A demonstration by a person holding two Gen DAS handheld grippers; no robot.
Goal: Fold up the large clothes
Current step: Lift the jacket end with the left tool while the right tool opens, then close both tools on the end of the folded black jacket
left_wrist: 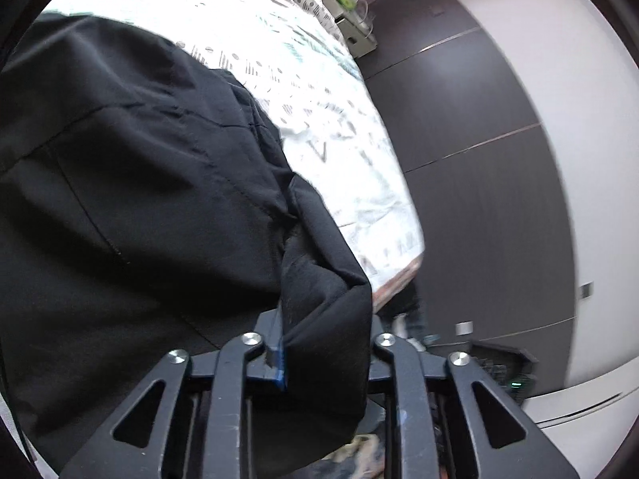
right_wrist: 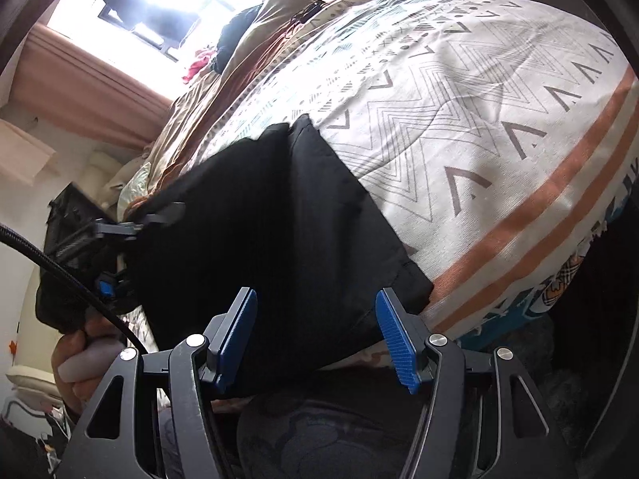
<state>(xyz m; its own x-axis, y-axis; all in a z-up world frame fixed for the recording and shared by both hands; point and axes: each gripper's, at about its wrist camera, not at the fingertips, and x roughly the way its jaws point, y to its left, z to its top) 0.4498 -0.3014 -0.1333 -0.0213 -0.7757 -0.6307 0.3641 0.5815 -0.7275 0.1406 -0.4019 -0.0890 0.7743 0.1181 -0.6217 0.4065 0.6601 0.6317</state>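
A large black garment (left_wrist: pixel 139 183) lies spread on a bed with a white patterned cover (left_wrist: pixel 343 151). A thick fold of its corner fills the gap of my left gripper (left_wrist: pixel 325 327); the blue left pad (left_wrist: pixel 279 363) lies against the cloth and the right finger is hidden behind it. In the right wrist view the same garment (right_wrist: pixel 279 219) reaches the bed's near edge. My right gripper (right_wrist: pixel 317 339) stands open just before that edge, both blue pads (right_wrist: pixel 399 339) bare. The left gripper (right_wrist: pixel 108 283) shows at the garment's left side, a hand (right_wrist: pixel 80 355) on its handle.
Dark wall panels (left_wrist: pixel 459 167) and a white door (left_wrist: pixel 559 119) stand right of the bed. Boxes (left_wrist: pixel 355 28) sit past its far end. A bright window with a pink curtain (right_wrist: pixel 92 88) and piled clothes (right_wrist: pixel 239 36) lie beyond the bed cover (right_wrist: pixel 479 119).
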